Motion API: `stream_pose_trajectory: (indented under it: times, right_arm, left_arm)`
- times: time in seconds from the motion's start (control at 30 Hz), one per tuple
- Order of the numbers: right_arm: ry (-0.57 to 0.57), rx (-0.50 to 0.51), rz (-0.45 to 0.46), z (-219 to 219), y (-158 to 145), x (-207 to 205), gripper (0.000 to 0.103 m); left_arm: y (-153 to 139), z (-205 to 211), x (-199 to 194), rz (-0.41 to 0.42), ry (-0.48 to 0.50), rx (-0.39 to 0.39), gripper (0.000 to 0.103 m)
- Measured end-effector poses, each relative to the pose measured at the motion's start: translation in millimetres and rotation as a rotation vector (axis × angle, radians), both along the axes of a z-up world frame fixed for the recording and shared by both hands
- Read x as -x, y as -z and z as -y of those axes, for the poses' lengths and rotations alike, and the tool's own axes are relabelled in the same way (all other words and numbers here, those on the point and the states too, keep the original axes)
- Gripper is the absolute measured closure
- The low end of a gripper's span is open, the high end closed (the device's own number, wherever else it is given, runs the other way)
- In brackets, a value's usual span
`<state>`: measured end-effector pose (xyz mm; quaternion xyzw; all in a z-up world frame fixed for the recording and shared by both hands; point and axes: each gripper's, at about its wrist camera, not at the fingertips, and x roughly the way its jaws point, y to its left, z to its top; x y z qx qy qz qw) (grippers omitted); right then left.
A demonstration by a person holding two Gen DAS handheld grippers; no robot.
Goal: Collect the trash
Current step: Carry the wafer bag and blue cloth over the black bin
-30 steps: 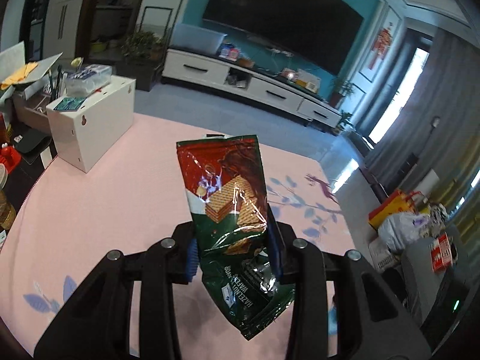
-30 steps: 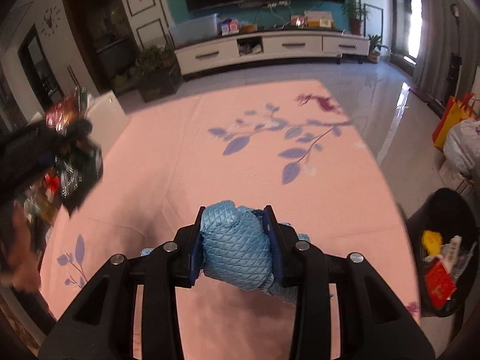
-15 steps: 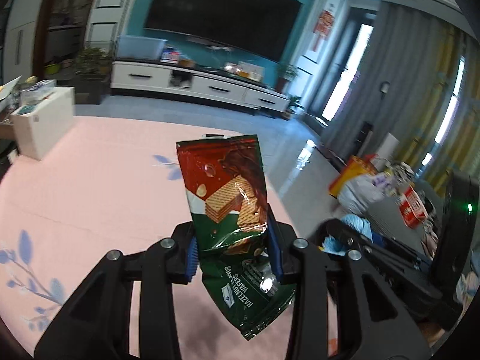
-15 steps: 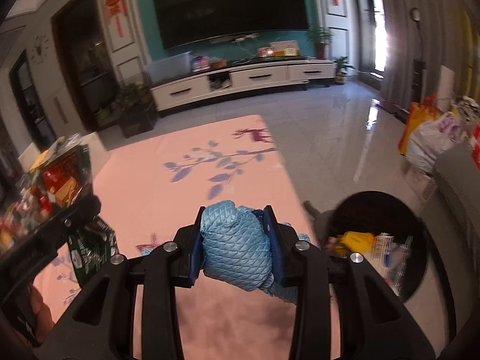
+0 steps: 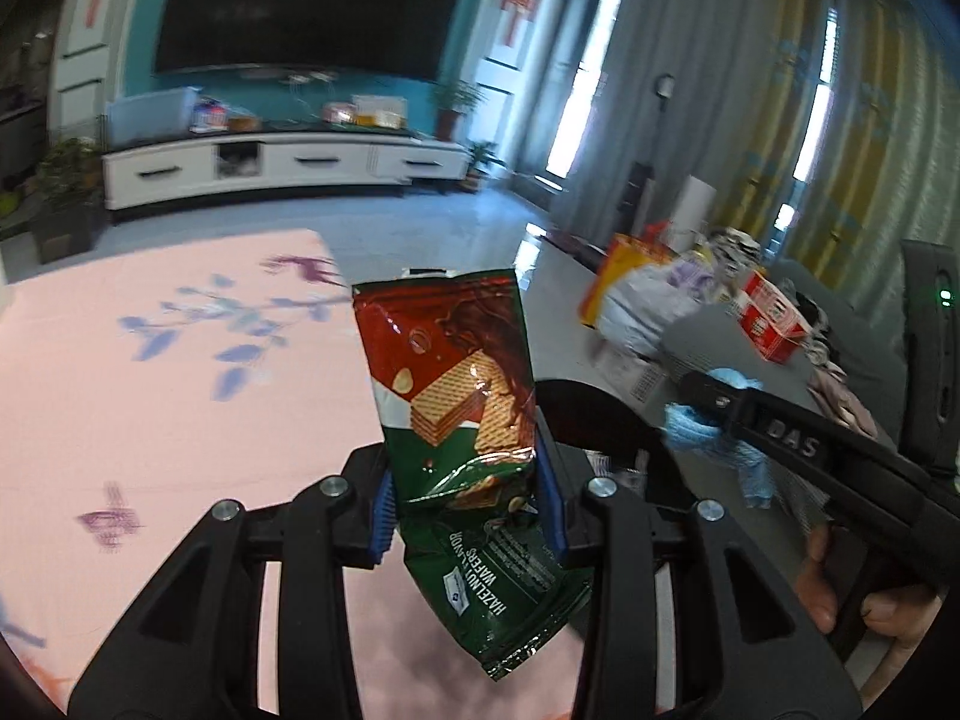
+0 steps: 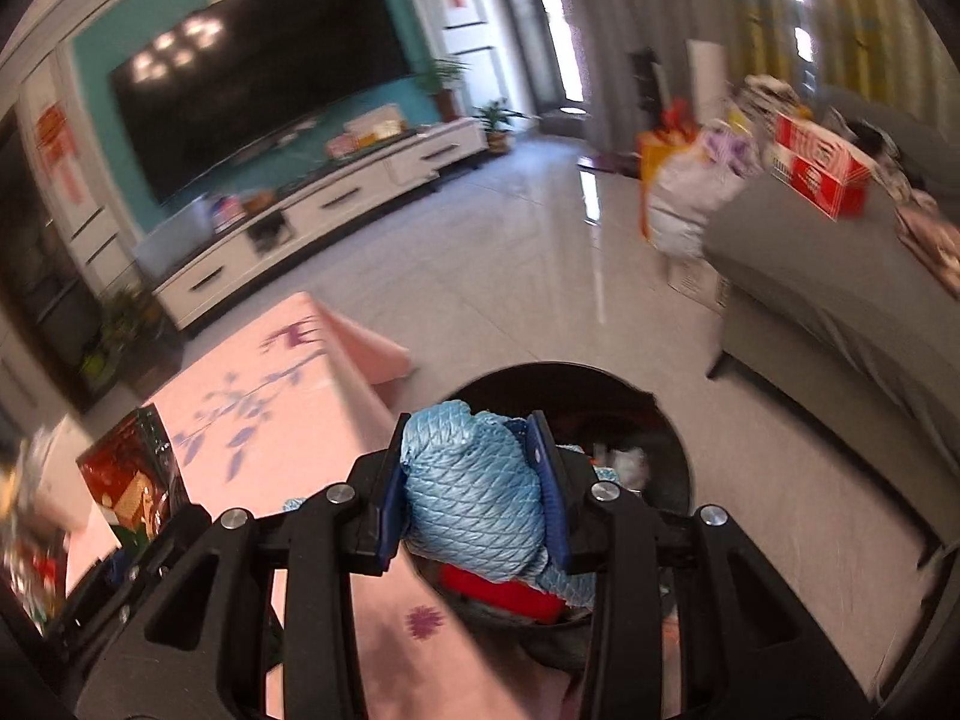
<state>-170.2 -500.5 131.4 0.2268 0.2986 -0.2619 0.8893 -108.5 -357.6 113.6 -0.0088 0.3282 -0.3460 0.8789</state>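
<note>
Hazelnut wafer wrapper (image 5: 462,414) sits pinched in the left gripper (image 5: 465,504) jaws, blue quilted cloth (image 6: 474,492) clamped in the right gripper (image 6: 474,498) above the black bin (image 6: 672,438); dropping comes next, needing jaws opened.

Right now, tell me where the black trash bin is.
Right wrist view: the black trash bin sits on the floor just past the pink table's edge, beneath the blue cloth.

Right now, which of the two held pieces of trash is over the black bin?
The crumpled blue quilted cloth in the right gripper: the black bin opens directly beneath it. The green-and-red wafer wrapper in the left gripper sits beside the bin.
</note>
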Motion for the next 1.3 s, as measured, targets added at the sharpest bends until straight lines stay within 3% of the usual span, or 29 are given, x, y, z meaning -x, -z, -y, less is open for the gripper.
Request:
stream_pose_trajectory:
  times: [0.47,0.63,0.77,1.03,1.3]
  right_arm:
    - [0.197,-0.150,0.022,55.2,38.5,17.9,0.065]
    - [0.258,-0.177,0.000,67.0,49.7,19.4,0.065]
    - [0.274,-0.205,-0.021,70.5,55.9,15.4,0.065]
    - [0.293,-0.244,-0.049,76.4,65.3,10.2,0.065]
    - [0.266,-0.292,-0.065,78.8,74.8,0.7,0.065]
  left_arm:
    - [55.3,100.4,-30.0,-0.142,0.249,-0.069,0.064]
    - [73.9,113.7,-46.2,-0.205,0.310,-0.015,0.064]
    - [88.1,116.3,-50.0,-0.230,0.268,-0.059,0.064]
    - [99.0,112.2,-56.0,-0.290,0.314,-0.005,0.064]
    - [106.2,114.9,-55.4,-0.309,0.336,-0.005,0.064]
